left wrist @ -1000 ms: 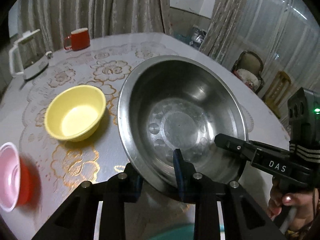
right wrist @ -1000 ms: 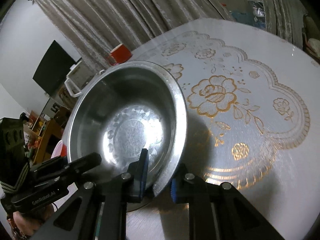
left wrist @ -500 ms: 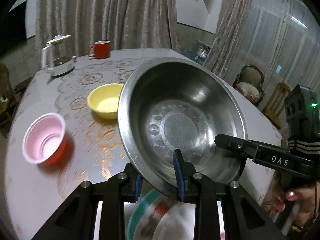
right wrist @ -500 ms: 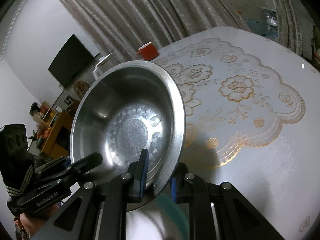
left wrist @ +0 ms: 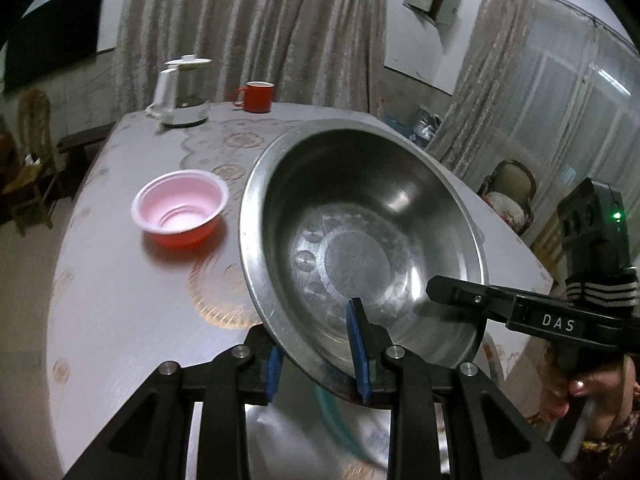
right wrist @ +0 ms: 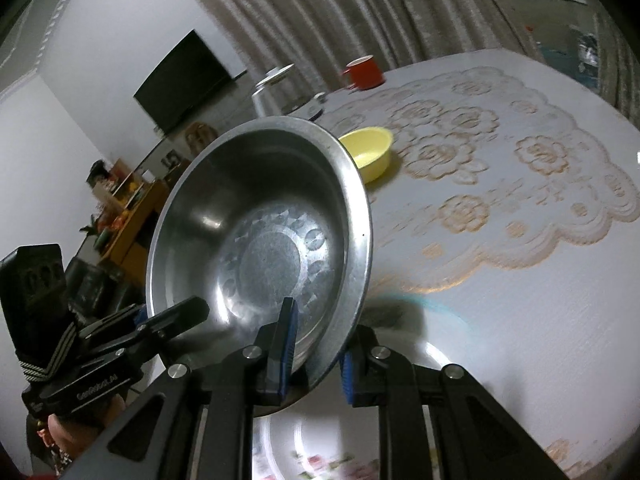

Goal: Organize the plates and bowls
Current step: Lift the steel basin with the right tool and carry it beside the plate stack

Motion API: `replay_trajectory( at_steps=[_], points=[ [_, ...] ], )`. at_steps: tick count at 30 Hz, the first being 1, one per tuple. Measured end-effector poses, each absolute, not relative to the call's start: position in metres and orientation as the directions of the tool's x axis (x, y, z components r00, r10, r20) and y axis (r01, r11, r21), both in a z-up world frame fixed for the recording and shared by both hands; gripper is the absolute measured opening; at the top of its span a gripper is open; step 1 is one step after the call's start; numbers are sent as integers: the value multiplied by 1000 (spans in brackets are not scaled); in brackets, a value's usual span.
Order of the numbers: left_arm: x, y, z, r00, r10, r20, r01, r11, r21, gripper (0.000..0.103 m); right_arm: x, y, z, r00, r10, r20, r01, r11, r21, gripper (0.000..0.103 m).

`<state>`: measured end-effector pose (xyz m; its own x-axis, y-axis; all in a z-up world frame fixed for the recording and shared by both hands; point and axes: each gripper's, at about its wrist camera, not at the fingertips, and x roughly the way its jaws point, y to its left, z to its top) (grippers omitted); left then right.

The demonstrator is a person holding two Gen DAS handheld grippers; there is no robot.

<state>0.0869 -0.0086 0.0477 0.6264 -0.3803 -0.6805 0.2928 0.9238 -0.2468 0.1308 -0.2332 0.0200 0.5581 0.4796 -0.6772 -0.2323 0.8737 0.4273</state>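
Steel bowl (left wrist: 360, 240), rim pinched by both grippers, overhangs the table (left wrist: 120, 300) edge.

Steel basin (left wrist: 360, 240) raised above table (left wrist: 120, 320), rim clamped by left gripper (left wrist: 316, 364) at near edge and right gripper (right wrist: 316, 354) at opposite side. Small bowl (left wrist: 180, 208) on table left of basin; second bowl (right wrist: 370, 152) behind basin. Kettle (left wrist: 180, 96) and mug (left wrist: 256, 96) at far table edge, mug right of kettle.

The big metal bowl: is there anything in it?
Empty. The metal bowl shows only its bare shiny patterned bottom in both views, clamped at its rim by both grippers.
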Motion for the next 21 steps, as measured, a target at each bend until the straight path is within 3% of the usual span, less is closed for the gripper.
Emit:
replay_trajectory(
  at_steps=[21],
  points=[
    [23,90,14,638,-258,-726,90,961,-262,28,117,-128,-24,348,575,-740,-348,813,467,21]
  ],
)
